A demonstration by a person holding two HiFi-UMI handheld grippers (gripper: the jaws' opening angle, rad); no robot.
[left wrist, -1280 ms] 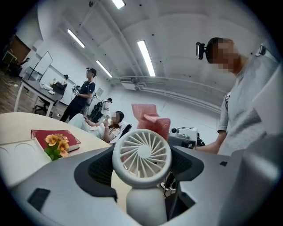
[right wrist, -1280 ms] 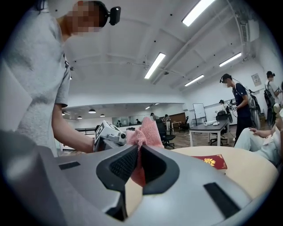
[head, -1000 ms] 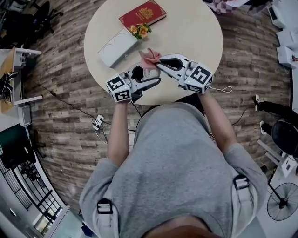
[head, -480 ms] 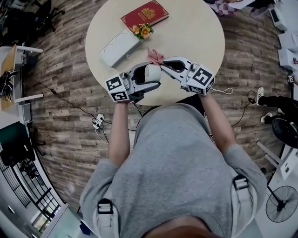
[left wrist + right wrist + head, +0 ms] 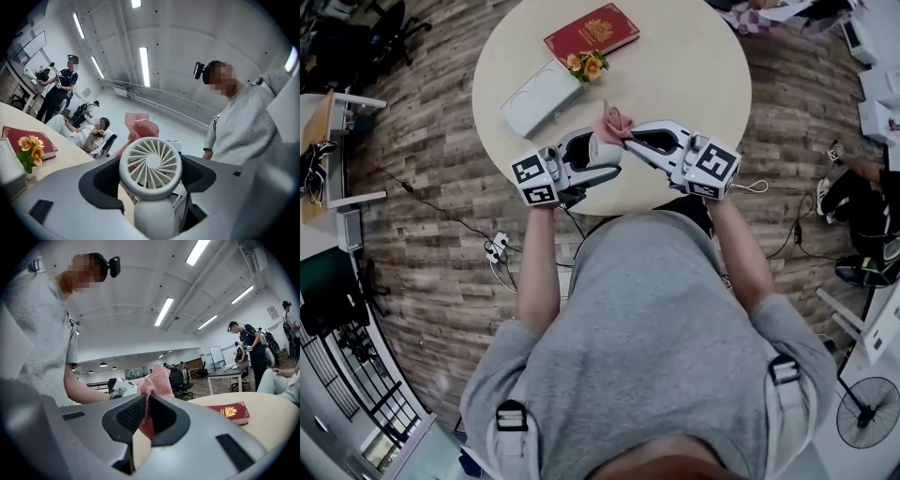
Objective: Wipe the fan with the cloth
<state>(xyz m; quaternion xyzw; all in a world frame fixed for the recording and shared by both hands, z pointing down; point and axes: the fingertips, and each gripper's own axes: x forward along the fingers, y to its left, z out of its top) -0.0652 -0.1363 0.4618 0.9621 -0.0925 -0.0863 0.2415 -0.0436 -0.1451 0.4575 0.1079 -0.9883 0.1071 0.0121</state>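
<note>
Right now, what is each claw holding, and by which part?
The left gripper clamps the white fan, seemingly by the handle below its round head. The right gripper pinches the pink cloth, its bunched end poking past the jaws.

Wood-plank floor [image 5: 422, 178], round beige table [image 5: 694, 56], ceiling strip lights [image 5: 144, 65] (white walls, approx. office).

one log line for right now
left gripper: shut on fan | right gripper: shut on cloth | cloth: behind fan head, contact unclear | both above table
</note>
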